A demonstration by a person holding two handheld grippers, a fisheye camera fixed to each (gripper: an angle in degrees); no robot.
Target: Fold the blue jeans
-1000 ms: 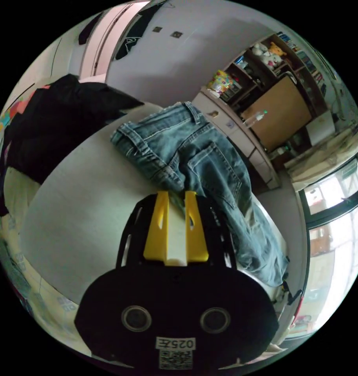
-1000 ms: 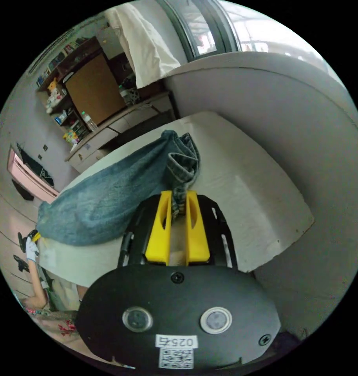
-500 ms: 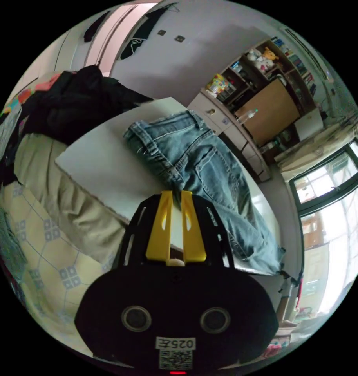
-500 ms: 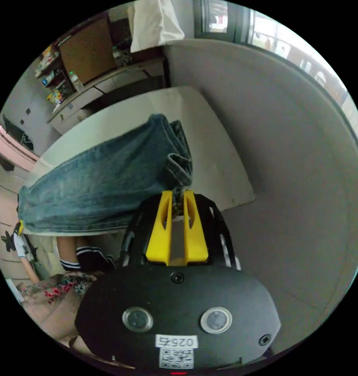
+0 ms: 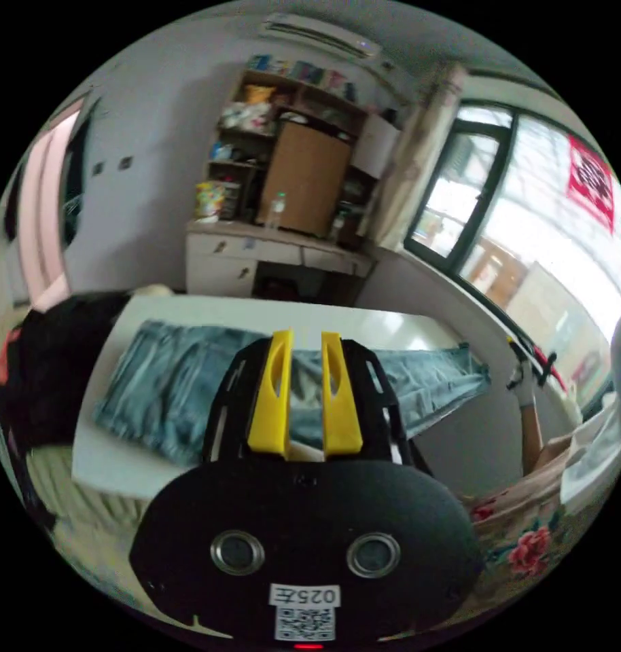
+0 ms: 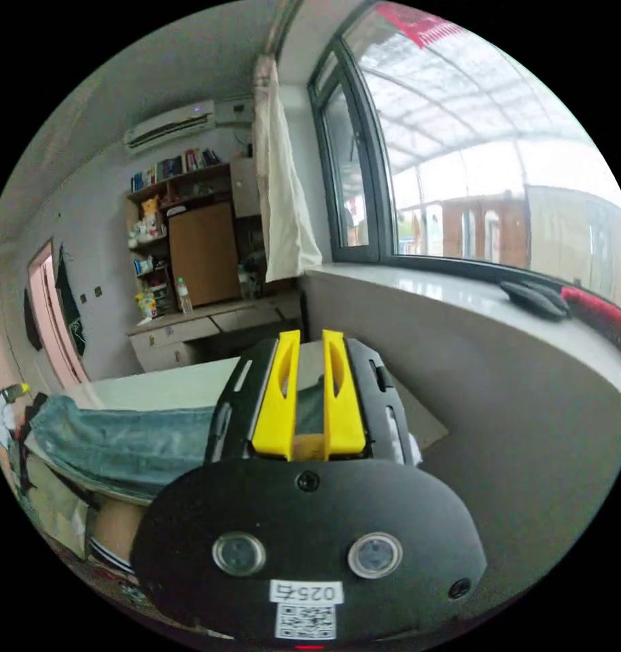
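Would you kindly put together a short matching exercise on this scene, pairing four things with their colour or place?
Things:
1. blue jeans
2. left gripper
3. curtain
4. plastic bottle

Descriptions:
A. hangs pale beside the window frame
B. stands upright on the desk below the shelves
C. lie stretched out along the white table
D. yellow jaws slightly apart, nothing between them

Pairs: 1-C, 2-D, 3-A, 4-B

A white board (image 5: 188, 314) carries the blue jeans (image 5: 161, 380), laid flat along it.
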